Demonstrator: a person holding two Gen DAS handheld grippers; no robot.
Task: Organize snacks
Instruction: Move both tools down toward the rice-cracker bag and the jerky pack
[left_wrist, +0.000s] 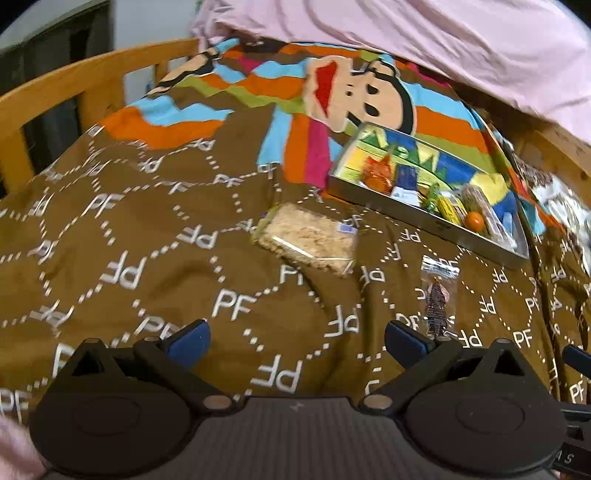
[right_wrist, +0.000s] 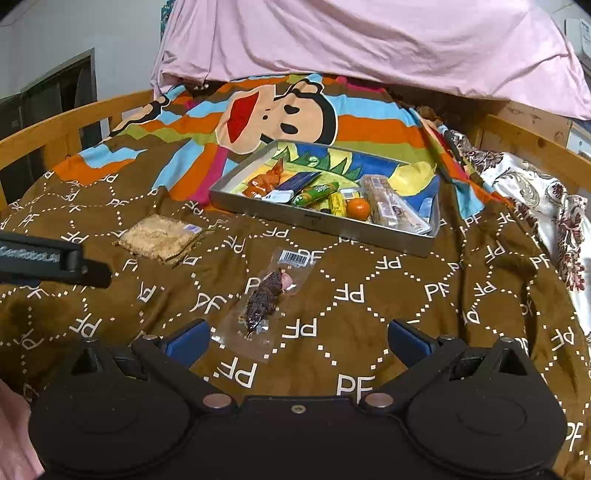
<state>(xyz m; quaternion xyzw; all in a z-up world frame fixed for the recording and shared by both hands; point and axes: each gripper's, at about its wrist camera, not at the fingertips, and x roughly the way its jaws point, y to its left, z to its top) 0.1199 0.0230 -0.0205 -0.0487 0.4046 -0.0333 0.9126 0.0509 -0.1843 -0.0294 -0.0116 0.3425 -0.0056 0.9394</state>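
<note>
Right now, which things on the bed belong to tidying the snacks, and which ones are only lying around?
For the job:
- metal tray, already holding several snacks
- rice cake packet, loose on the blanket
- clear packet with a dark snack, loose, nearest the right tongs

Only lying around:
- brown blanket
- pink bedding
- wooden bed rail

- My bed's brown bedspread (right_wrist: 369, 295), printed with white "PF" letters and a cartoon monkey face, fills both views.
- A wooden bed rail (right_wrist: 55, 133) curves along the bedspread's far left edge.
- Pink bedding (right_wrist: 369, 44) is heaped at the bedspread's far end.
- A pale wall (right_wrist: 92, 26) stands behind the rail.
</note>
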